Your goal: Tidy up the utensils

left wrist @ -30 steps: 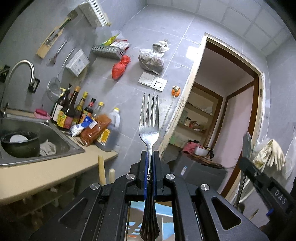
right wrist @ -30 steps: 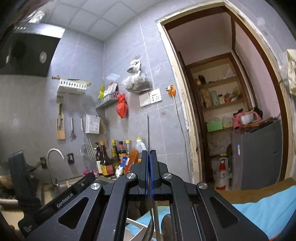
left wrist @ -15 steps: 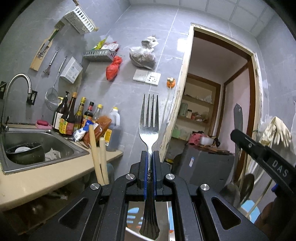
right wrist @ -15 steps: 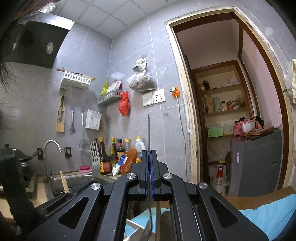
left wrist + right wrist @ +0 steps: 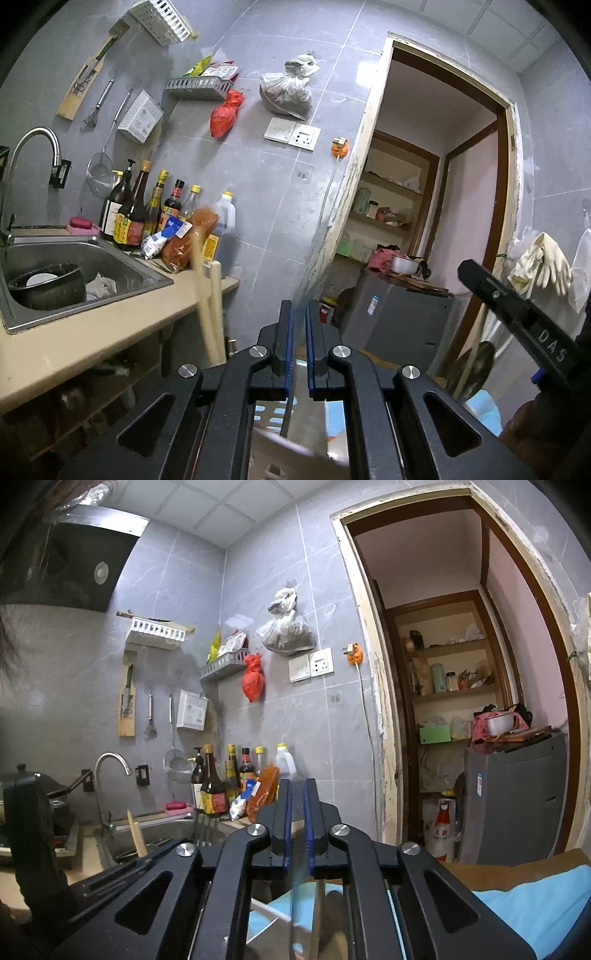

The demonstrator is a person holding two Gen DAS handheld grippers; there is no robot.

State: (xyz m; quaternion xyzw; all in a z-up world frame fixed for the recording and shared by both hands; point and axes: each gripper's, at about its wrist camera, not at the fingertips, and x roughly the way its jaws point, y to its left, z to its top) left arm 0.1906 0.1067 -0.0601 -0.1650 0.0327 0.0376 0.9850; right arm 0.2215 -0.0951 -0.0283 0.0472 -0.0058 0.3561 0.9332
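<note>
Left gripper (image 5: 299,332): jaws slightly apart, nothing between them; pale chopsticks (image 5: 210,295) stand just left of it, blurred. Right gripper (image 5: 298,812): jaws parted, a blurred streak of utensil (image 5: 297,897) below the gap, contact unclear. Both point up toward the wall, beside the sink (image 5: 122,273)

Each camera sits low behind its own fingers, facing the tiled wall from some way off. Both views share the sink (image 5: 85,273), bottles (image 5: 221,779) and doorway (image 5: 436,206).
</note>
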